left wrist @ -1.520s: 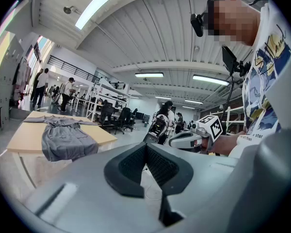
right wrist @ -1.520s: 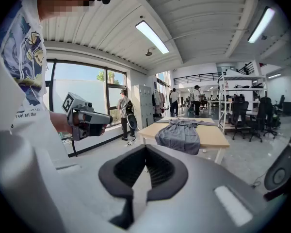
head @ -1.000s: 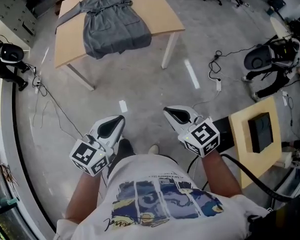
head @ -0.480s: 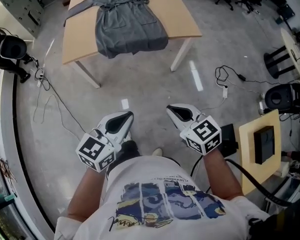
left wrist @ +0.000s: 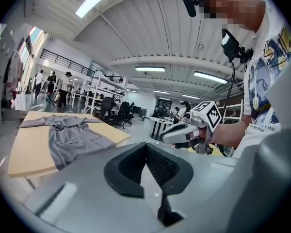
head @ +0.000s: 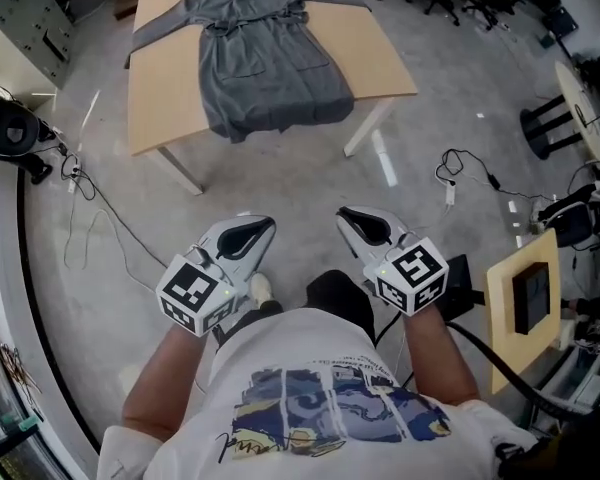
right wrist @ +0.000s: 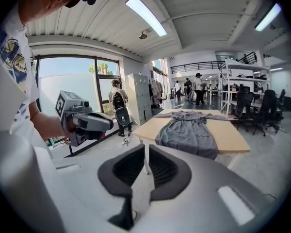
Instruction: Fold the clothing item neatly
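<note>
- Head view: a grey, belted, long-sleeved cloth robe (head: 270,58) lay flat on the pale wooden surface (head: 165,98). Its sleeves were spread and its hem drooped over the near edge. Our left claw (head: 262,227) and right claw (head: 350,219) hung over the concrete floor (head: 280,188), well apart from the robe, so we judged folding not yet begun. Only this view gave us the robe's whole outline.
- Left gripper view: the left claw's jaws were pressed together on nothing. From this low angle the robe looked thin and limp. We judged it light, soft and quick to sag or crease, so best pinched at two matching points, such as both hem corners or both shoulders.
- Right gripper view: the right claw's jaws had just been opening and stood a thin slit apart, with nothing between them. This view alone showed us the overhanging hem front-on, the easiest edge to take.
</note>
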